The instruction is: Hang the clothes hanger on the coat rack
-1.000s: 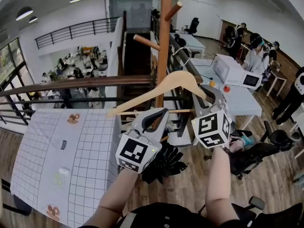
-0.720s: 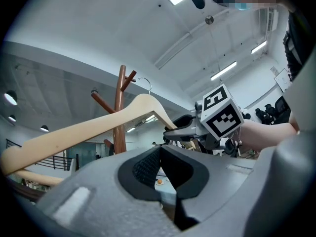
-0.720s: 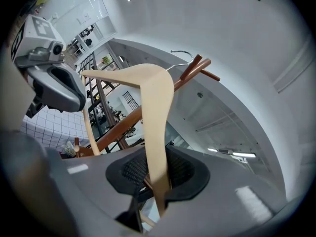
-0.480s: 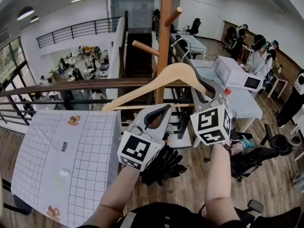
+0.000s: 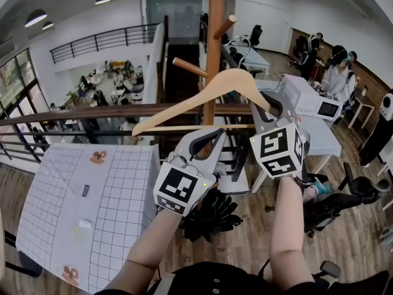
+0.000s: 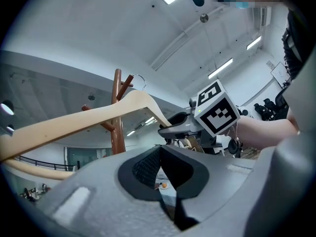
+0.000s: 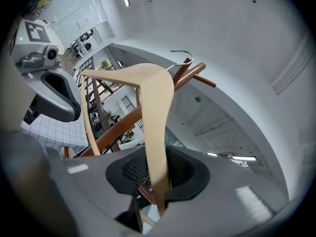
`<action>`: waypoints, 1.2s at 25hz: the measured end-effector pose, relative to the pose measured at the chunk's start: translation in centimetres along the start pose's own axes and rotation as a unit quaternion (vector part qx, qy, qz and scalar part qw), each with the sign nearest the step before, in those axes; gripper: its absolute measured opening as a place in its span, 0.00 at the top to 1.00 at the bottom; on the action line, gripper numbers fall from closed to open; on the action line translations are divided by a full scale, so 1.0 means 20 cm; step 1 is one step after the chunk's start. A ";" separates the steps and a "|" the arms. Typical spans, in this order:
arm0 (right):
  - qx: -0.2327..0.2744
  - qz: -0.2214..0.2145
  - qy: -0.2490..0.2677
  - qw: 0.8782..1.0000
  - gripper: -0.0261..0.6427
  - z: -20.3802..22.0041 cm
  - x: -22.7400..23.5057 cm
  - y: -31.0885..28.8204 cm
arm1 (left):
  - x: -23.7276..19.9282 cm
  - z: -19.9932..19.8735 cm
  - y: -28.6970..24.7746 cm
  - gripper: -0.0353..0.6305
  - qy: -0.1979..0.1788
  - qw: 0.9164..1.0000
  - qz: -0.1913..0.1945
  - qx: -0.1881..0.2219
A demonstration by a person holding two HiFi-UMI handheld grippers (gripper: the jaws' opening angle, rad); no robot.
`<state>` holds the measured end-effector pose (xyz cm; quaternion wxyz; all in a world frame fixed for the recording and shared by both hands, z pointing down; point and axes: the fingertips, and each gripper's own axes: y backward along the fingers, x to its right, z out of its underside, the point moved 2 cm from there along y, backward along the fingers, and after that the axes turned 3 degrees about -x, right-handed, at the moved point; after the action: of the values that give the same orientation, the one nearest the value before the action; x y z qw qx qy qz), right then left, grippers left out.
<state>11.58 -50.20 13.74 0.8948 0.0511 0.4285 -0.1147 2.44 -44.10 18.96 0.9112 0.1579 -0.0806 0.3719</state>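
A light wooden clothes hanger point(image 5: 202, 97) is up in front of the brown coat rack point(image 5: 215, 42). Its metal hook point(image 5: 242, 42) is just right of the pole, near a peg point(image 5: 225, 26). My right gripper point(image 5: 265, 107) is shut on the hanger's right arm; in the right gripper view that arm point(image 7: 155, 127) runs up from between the jaws of the right gripper point(image 7: 155, 174). My left gripper point(image 5: 212, 137) is just below the hanger's bottom bar, shut with nothing in it. The left gripper view shows the left gripper point(image 6: 159, 151) under the hanger point(image 6: 89, 120).
A white gridded table point(image 5: 92, 195) lies at lower left, behind a brown railing point(image 5: 92, 111). A white table point(image 5: 319, 134) with a boxy device point(image 5: 304, 94) stands at right, with people and office chairs point(image 5: 362, 186) beyond. A black bundle point(image 5: 209, 214) lies on the wooden floor.
Both grippers have risen with the hanger, and its hook now sits higher beside the rack's pole. The grip has not changed.
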 end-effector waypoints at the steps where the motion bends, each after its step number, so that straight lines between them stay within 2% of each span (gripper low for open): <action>1: 0.001 0.000 0.001 1.000 0.83 -0.01 0.01 0.00 | -0.01 0.00 0.00 0.94 0.000 1.000 -0.001 -0.001; 9: 0.010 0.002 0.014 1.000 0.83 -0.07 0.10 -0.05 | -0.12 -0.03 -0.04 0.94 -0.006 1.000 -0.017 -0.007; 13: 0.007 0.004 0.013 1.000 0.83 -0.05 0.13 -0.06 | -0.11 -0.06 -0.07 0.94 -0.020 1.000 -0.016 0.000; 30: 0.029 -0.001 0.023 0.999 0.83 -0.13 0.21 -0.16 | -0.19 -0.13 -0.14 0.94 -0.025 0.999 -0.031 0.020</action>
<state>11.32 -53.55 8.80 0.8825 0.0795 0.4457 -0.1273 1.74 -47.47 14.90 0.9166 0.1879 -0.0912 0.3409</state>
